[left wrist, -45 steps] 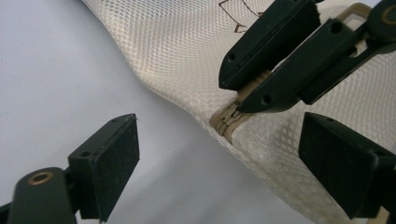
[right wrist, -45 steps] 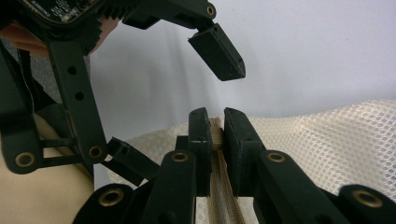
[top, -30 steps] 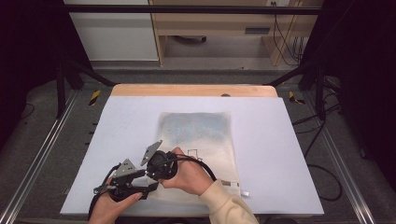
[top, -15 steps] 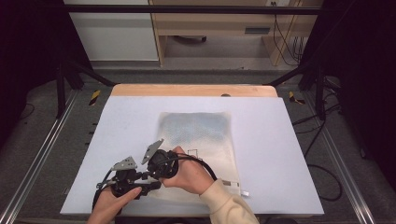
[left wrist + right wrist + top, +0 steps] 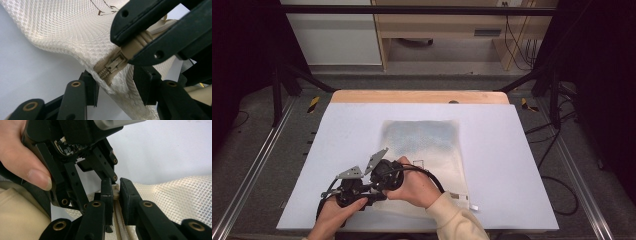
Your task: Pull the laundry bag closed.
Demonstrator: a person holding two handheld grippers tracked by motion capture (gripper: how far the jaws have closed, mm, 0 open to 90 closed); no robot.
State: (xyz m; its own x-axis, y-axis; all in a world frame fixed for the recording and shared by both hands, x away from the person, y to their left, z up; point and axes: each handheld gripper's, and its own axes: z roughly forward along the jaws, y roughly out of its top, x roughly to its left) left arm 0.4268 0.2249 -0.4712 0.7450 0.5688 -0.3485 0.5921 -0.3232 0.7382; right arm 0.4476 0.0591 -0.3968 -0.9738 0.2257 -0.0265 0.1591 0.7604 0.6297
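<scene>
At the lower left of the high view, the right gripper (image 5: 115,192) pinches the zipper pull (image 5: 140,41) of the mesh bag (image 5: 432,150) (zipper looks barely moved), while the left gripper (image 5: 115,86) stands open astride the corner, nothing clamped yet.

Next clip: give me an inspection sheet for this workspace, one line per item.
Surface: white table top, wooden strip at the far edge.
Job's things: cream mesh bag lying flat; zipper pull at its near corner.
Clutter: nothing seen.
Grippers: right gripper shut on zipper pull; left gripper open, astride the bag's corner.
Cables: black cable loops over the right hand.
Surroundings: dark frame, floor cables, wooden furniture behind.
</scene>
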